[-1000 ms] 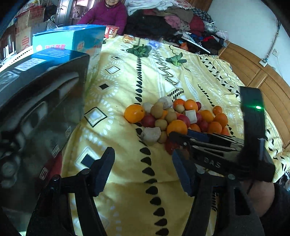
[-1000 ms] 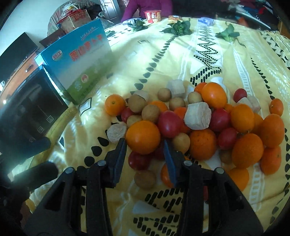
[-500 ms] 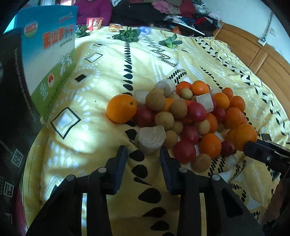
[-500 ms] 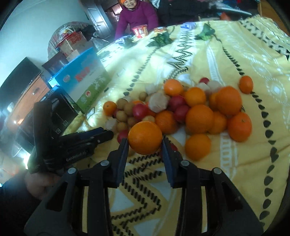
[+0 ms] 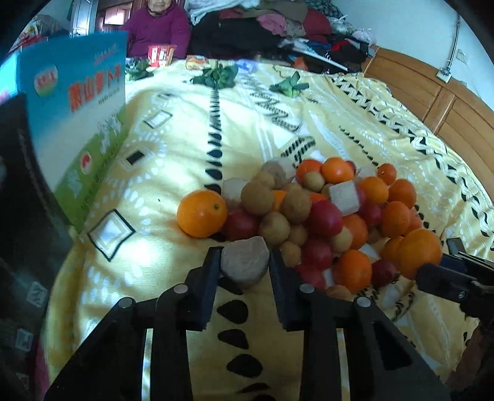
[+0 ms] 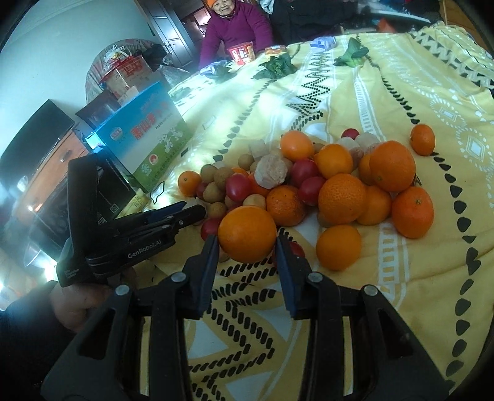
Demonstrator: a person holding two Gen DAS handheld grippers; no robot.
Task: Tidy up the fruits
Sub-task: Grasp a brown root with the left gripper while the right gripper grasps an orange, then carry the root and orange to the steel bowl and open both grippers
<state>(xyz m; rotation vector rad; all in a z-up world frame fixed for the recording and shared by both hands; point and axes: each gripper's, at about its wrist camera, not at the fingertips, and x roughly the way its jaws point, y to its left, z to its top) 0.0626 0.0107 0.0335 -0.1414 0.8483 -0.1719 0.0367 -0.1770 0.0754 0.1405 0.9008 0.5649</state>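
A heap of oranges, small red fruits, brown round fruits and pale cut chunks (image 5: 308, 209) lies on a yellow patterned bedspread (image 5: 173, 148). At its near left edge, my left gripper (image 5: 244, 253) has its jaws closing on a pale grey-brown chunk (image 5: 244, 265), and both pads touch it. From the right wrist view its fingers (image 6: 185, 212) reach in from the left. My right gripper (image 6: 247, 243) is shut on a large orange (image 6: 247, 233), held just above the near edge of the heap (image 6: 308, 179). That orange (image 5: 420, 246) also shows at the right in the left wrist view.
A blue and green carton (image 5: 77, 123) stands at the left beside a black box (image 5: 24, 216). Leafy greens (image 5: 216, 75) and snack packs lie at the far end, where a person in purple (image 6: 237, 27) sits. A wooden bed frame (image 5: 447, 108) runs along the right.
My left gripper moved in to the heap's near edge and its jaws narrowed around the pale chunk. My right gripper drew back and up with the orange out of the heap.
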